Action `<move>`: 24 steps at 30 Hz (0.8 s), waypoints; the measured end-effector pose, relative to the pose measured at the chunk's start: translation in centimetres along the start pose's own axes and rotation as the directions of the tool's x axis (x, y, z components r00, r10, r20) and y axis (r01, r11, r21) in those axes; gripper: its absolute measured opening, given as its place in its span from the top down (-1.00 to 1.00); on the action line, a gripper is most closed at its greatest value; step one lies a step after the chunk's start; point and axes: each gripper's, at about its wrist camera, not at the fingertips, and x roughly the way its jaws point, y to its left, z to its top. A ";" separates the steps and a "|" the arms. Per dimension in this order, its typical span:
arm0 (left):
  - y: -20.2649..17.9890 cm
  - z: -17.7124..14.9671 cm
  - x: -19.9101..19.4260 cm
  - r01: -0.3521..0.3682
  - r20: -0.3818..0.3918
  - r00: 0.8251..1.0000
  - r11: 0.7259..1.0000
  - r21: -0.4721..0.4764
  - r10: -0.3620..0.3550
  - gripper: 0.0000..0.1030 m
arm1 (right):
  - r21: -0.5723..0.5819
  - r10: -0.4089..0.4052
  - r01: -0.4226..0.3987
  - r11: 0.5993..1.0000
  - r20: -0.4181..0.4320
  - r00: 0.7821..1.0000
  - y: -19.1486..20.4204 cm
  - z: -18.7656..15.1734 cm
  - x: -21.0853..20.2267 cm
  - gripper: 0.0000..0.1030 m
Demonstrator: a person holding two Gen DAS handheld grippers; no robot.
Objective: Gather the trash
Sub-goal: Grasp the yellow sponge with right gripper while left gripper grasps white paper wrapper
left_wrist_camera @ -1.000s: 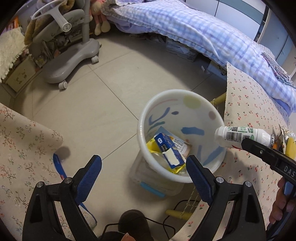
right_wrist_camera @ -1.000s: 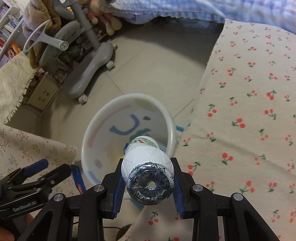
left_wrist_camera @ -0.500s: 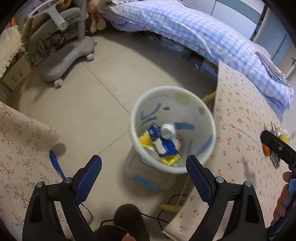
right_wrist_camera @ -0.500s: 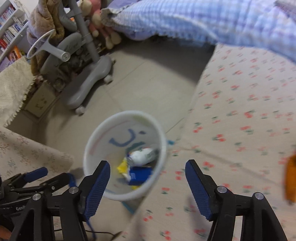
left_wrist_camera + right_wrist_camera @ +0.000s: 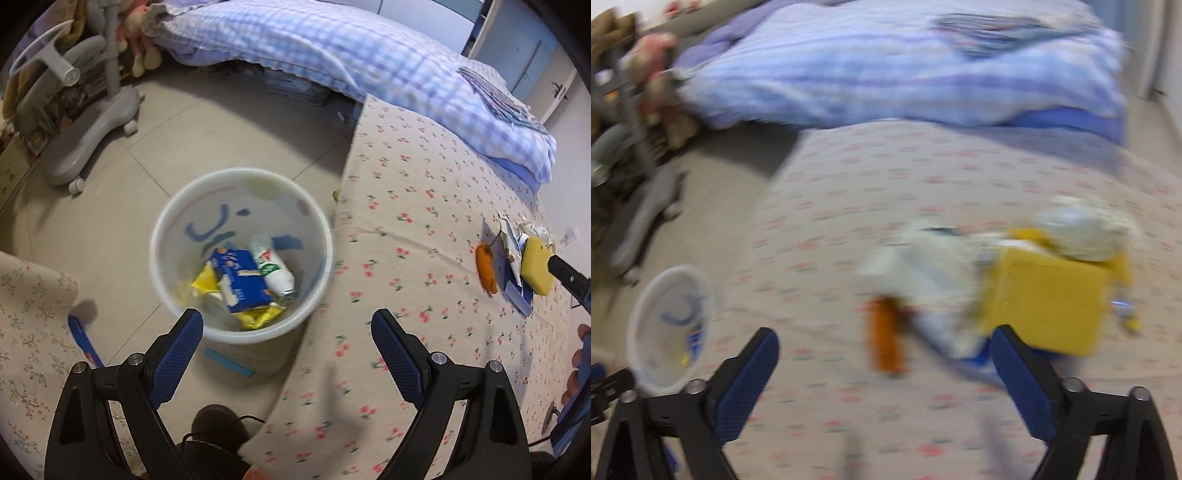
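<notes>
in the bin (image 5: 240,258) by the table's (image 5: 424,229) left edge i see the bottle (image 5: 271,267); my left gripper (image 5: 286,334) and right gripper (image 5: 884,356) both gape wide, empty, yellow box (image 5: 1049,295) ahead near the table's right edge.

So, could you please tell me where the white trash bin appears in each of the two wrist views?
Left wrist view: the white trash bin sits centre-left on the floor, beyond the open left gripper.
Right wrist view: the bin is at the lower left edge, blurred.
Shared landmark: the cherry-print cloth, to the bin's right in both views.
</notes>
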 end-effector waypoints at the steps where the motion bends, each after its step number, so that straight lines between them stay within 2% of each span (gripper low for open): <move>1: -0.6 0.2 0.1 0.003 -0.004 1.000 1.000 0.003 -0.003 -0.83 | 0.023 -0.034 0.034 0.999 0.003 0.999 -1.5 0.2 -0.1 -0.92; 6: -3.7 0.8 0.8 0.005 -0.004 1.000 1.000 0.028 -0.005 -0.85 | 0.083 -0.112 0.112 0.990 -0.002 0.994 -5.8 1.4 0.1 -0.98; 9: -5.5 1.2 1.1 0.012 -0.009 1.000 0.999 0.041 -0.012 -1.00 | 0.107 -0.098 0.101 0.989 -0.030 0.995 -7.1 1.5 0.8 -0.98; 13: -8.0 1.7 1.7 0.027 -0.015 1.000 0.998 0.056 -0.027 -1.00 | 0.138 -0.070 0.078 0.987 -0.065 0.995 -7.7 1.8 2.5 -0.98; 19: -11.5 2.0 2.5 0.052 -0.028 0.998 0.995 0.082 -0.050 -1.00 | 0.149 -0.109 0.124 0.981 -0.104 0.989 -8.5 1.8 4.7 -0.98; 21: -12.4 2.1 2.7 0.063 -0.030 0.998 0.994 0.089 -0.061 -1.00 | 0.163 -0.088 0.107 0.981 -0.117 0.989 -9.0 1.6 5.0 -0.84; 22: -13.2 2.2 2.8 0.077 -0.035 0.997 0.992 0.095 -0.074 -1.00 | 0.171 -0.071 0.091 0.981 -0.123 0.990 -9.3 1.5 5.0 -0.67; 24: -14.2 2.3 2.8 0.100 -0.041 0.994 0.990 0.103 -0.097 -1.00 | 0.178 -0.041 0.062 0.982 -0.118 0.992 -9.8 1.4 4.5 -0.62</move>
